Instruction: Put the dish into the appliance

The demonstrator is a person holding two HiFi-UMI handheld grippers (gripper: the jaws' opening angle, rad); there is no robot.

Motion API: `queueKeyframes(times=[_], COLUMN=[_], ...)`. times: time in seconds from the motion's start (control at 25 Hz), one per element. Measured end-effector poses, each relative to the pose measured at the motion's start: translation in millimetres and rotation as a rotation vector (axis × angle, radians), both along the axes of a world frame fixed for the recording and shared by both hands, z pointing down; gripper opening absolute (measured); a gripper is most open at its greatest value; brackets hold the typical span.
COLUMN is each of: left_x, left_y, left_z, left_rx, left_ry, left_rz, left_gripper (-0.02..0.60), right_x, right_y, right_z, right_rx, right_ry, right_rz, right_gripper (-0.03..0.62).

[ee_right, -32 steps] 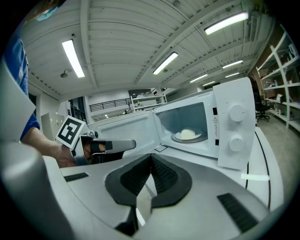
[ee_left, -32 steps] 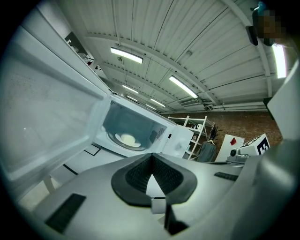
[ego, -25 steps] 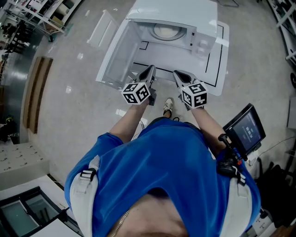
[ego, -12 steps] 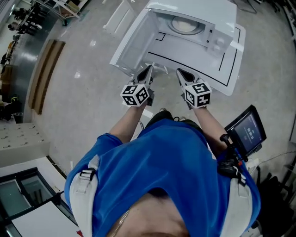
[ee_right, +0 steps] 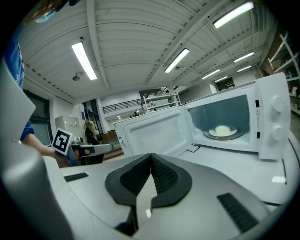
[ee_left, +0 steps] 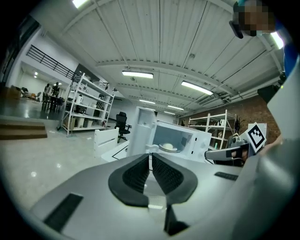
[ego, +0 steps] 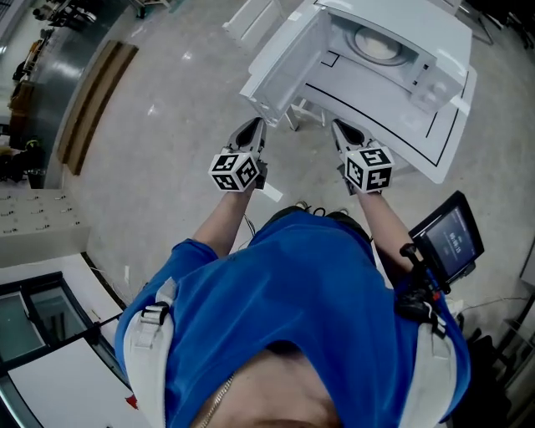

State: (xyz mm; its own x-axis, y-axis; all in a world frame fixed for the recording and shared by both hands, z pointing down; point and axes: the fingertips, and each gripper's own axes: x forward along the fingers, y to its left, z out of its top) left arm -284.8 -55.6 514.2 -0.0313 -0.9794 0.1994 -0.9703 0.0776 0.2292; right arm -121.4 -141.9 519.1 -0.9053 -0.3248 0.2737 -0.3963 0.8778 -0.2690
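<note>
While the dish [ego: 377,43] sits inside the open microwave [ego: 418,21], the left gripper [ego: 251,127] and right gripper [ego: 343,130] show jaws together, empty.

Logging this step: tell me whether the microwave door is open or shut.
Open: the door stands swung aside, and the dish inside is in plain view.

Bright ceiling strip lights [ee_right: 84,61], fisheye-warped edges, dark corners.
</note>
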Motion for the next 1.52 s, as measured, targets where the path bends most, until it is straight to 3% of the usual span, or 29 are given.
queueKeyframes(times=[0.16, 0.32, 0.72, 0.88, 1.08, 1.52], left_x=[-28.7, -40.7, -36.2, -17.1, 16.0, 110.0], left_y=[3.8, -5.1, -23.2, -29.4, -17.9, -54.8], left_z=[-6.7, -9.5, -12.7, -16.5, -16.0, -16.9], left_rx=[0.007, 0.003, 0.041, 0.037, 0.050, 0.084], left_ry=[-0.049, -0.078, -0.079, -0.100, -0.124, -0.112], left_rz=[0.019, 0.079, 0.229, 0.297, 0.439, 0.700], left_gripper=[0.011, 0.101, 0.103, 0.103, 0.103, 0.103], right_x=[-18.2, -26.5, -22.3, -13.5, -2.3, 58.2], right_y=[9.7, 11.4, 7.8, 2.3, 20.5, 6.2], right_z=[-1.9, -6.7, -7.6, -8.7, -5.1, -2.2], right_rx=[0.004, 0.008, 0.015, 0.005, 0.003, 0.007], right_ry=[0.006, 0.008, 0.024, 0.022, 0.025, 0.022], right_rz=[-0.003, 0.017, 0.117, 0.167, 0.249, 0.442], right_gripper=[0.002, 0.002, 0.002, 0.002, 0.002, 0.002])
